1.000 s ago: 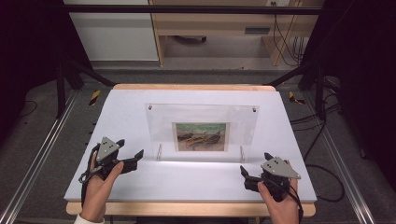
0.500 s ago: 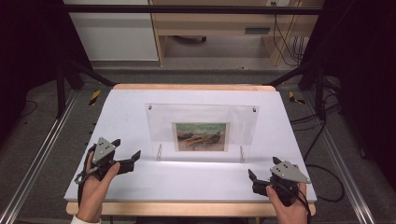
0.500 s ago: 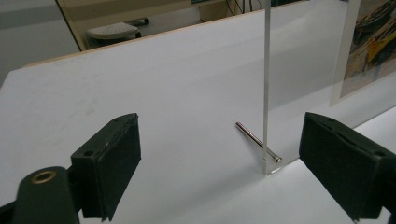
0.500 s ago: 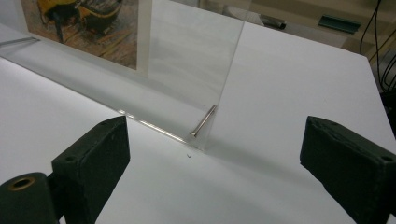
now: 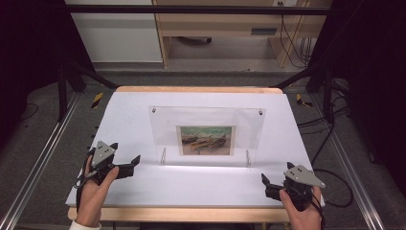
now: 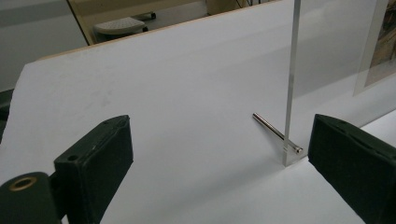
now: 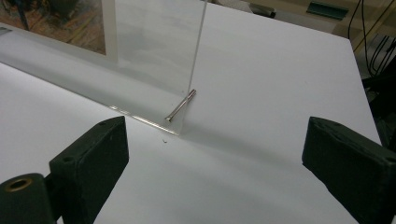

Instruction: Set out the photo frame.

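Basically, clear acrylic picture frame [image 5: 207, 129] stood upright mid-table [image 5: 134, 105] on metal pins [image 6: 276, 132]. Left gripper [image 5: 125, 165] sat off its left corner, jaws just opening, nothing between. Right gripper [image 5: 266, 184] near the right corner, jaws wide, empty.

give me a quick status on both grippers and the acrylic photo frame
Left gripper open, jaws just widened, nothing between. Right gripper open, empty. Acrylic photo frame upright mid-table on its metal pins, untouched. Nothing in the way.
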A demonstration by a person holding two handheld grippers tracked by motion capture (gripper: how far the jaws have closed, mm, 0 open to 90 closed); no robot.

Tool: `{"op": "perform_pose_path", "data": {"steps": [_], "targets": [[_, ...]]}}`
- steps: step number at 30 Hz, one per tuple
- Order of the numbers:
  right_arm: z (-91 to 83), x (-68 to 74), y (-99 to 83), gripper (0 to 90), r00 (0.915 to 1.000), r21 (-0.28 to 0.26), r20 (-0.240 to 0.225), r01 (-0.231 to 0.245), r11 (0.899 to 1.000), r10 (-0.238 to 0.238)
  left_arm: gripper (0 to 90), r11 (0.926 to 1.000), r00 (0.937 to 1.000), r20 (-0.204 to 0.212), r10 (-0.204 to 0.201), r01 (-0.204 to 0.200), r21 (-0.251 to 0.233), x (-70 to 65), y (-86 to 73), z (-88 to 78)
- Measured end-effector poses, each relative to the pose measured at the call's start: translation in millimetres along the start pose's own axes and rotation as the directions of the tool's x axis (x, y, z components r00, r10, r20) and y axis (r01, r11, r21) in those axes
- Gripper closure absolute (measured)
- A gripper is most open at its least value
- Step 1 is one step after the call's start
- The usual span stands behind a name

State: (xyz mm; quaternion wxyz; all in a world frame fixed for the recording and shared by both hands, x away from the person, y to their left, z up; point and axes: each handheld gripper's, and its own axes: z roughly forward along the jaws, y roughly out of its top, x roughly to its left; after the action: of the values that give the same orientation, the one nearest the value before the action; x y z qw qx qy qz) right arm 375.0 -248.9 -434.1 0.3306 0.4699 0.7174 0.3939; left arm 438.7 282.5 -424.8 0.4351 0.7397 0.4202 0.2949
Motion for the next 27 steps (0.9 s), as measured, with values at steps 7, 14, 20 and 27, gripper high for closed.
{"op": "perform_pose_path", "data": {"steps": [7,14,20,27], "targets": [[6.1,-9.8,-4.8,7.1,0.9997,0.032,0.021,-0.011,0.999,0.010,5.2,0.9994,0.9996,-0.018,0.023,-0.022,0.025,4.9,-3.3,1.8],[16.9,-19.2,-7.0,7.6,0.9985,0.053,0.049,-0.028,0.998,0.025,5.0,0.9979,0.9990,-0.027,0.037,-0.035,0.054,10.6,-6.1,7.4],[29.7,-27.0,-6.2,9.3,0.9958,0.079,0.083,-0.045,0.996,0.038,5.0,0.9978,0.9994,-0.023,0.027,-0.026,0.062,14.9,-4.7,18.9],[42.0,-36.5,-5.7,10.9,0.9934,0.093,0.109,-0.046,0.995,0.036,5.0,0.9963,0.9992,-0.029,0.027,-0.025,0.083,21.0,-7.9,32.5]]}}
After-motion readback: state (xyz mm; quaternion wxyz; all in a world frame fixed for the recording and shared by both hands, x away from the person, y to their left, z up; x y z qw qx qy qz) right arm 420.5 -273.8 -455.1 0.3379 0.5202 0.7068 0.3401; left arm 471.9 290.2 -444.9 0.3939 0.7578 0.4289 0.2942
